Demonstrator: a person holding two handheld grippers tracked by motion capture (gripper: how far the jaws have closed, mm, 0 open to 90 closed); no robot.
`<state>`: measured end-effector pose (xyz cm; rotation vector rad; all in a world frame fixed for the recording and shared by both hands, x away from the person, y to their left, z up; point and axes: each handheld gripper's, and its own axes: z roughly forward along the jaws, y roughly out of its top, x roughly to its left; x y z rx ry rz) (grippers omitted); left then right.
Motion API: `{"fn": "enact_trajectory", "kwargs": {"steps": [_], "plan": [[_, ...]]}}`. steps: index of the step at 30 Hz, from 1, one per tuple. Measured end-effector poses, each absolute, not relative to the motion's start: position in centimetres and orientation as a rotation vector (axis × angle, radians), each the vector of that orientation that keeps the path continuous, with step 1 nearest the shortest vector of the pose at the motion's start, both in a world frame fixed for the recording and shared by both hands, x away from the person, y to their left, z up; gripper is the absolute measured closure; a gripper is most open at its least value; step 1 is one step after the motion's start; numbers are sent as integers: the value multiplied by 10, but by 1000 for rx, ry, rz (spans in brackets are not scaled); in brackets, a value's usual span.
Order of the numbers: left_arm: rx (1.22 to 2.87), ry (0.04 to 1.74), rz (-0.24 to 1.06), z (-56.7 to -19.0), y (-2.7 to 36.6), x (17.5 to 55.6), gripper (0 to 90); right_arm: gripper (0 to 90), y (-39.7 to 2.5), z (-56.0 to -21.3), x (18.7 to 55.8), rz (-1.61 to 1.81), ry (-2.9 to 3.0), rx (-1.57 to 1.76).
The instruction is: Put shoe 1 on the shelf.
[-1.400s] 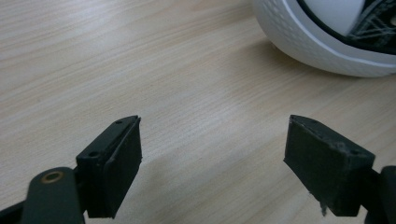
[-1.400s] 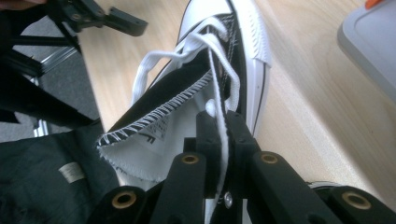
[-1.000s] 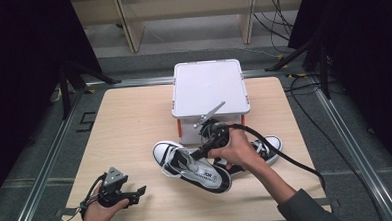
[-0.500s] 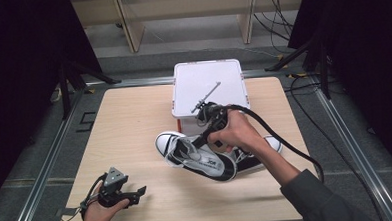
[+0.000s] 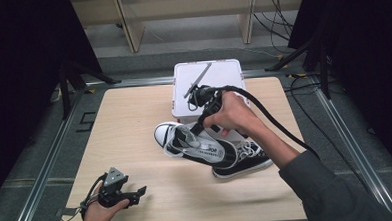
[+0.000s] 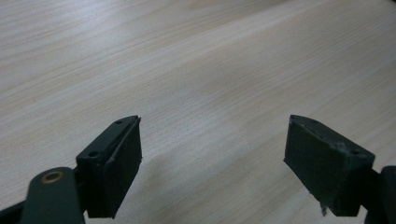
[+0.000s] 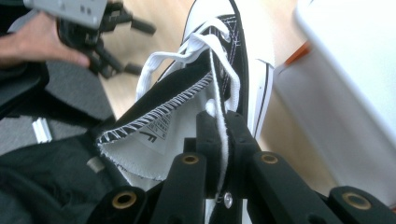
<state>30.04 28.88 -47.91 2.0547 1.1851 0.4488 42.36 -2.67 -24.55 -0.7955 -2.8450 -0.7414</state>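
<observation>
Canvas pinched between closed jaws explains how the lifted shoe hangs: our right gripper (image 7: pixel 224 140) is clamped on the collar edge of the black-and-white lace-up canvas sneaker (image 5: pixel 195 148), so the shoe tilts with its white rubber toe cap toward the far left and its heel raised above the table. We judge this edge grip was chosen because the thin fabric fits between the jaws while the sole does not. Beneath and just beside it lies the second black canvas sneaker (image 5: pixel 248 158), flat on the pale wooden tabletop (image 5: pixel 134 123), partly covered by the raised one. Behind both stands the white lidded plastic box (image 5: pixel 207 72), close enough that it may be where the shoes are headed. Our left gripper (image 6: pixel 212 154) rests low at the near left corner, its jaws wide apart over bare wood, holding nothing. We count two sneakers, one box, two grippers.
</observation>
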Motion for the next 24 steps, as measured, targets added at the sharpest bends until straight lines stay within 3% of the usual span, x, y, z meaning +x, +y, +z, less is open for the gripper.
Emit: {"fn": "enact_trajectory", "kwargs": {"steps": [8,24], "plan": [[2057,1185,443,-479,289,300,185,871,-10,-210,452,-900,-2834,-885],[2042,1183,425,-479,288,300,184,871,-18,-202,538,-1056,-2732,-1353]]}}
